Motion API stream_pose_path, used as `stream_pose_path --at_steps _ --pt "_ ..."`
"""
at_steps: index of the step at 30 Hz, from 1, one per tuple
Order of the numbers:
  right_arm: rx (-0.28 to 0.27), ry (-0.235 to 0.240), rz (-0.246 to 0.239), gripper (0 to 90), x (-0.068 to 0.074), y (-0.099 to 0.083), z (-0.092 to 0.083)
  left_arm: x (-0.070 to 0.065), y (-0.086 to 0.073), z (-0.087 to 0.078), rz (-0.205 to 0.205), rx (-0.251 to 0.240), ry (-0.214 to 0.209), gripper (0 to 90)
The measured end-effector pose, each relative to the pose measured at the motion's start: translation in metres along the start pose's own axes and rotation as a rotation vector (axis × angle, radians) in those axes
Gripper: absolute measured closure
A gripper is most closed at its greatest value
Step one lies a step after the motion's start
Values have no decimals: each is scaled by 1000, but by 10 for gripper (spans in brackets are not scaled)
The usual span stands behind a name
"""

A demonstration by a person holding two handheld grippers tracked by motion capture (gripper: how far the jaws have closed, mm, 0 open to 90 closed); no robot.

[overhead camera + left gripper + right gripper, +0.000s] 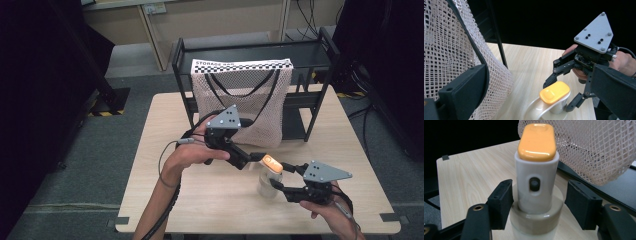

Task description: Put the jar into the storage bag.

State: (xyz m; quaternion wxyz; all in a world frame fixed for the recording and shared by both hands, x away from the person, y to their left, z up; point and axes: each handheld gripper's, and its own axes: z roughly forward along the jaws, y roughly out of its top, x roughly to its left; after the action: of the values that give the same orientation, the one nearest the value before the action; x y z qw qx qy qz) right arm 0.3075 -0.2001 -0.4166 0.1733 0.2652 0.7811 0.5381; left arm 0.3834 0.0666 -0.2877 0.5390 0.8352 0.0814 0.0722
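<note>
surface: pale wooden table on a grey floor, with a black metal rack at its far edge
bag: white mesh bag with black handles hangs on the front of the rack
bottle: clear bottle with a white neck and orange cap stands upright on the table near its front right, just in front of the bag
right gripper: jaws wide apart, one pad on each side of the bottle's neck, neither seen touching it
left gripper: reaches toward the cap from the left; its jaws stand apart with nothing between them
likely step: closing the right tongs on the bottle
doing it well: keep the pads level and centred on the white neck below the cap, close slowly so the bottle does not tip, and keep the left tongs clear of the mesh
</note>
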Motion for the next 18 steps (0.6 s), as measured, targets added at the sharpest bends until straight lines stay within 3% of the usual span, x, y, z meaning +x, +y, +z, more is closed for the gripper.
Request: stream_pose_path --at_steps 8,11,18 --pt "-6 8 -24 504 0 3 9 0 0 1 -2 2 -1 10" --pt "-15 33 -33 570 1 3 10 0 0 1 -1 2 -1 9" --pt "-25 41 -27 575 0 5 6 1 -1 1 -1 -1 -1 9"
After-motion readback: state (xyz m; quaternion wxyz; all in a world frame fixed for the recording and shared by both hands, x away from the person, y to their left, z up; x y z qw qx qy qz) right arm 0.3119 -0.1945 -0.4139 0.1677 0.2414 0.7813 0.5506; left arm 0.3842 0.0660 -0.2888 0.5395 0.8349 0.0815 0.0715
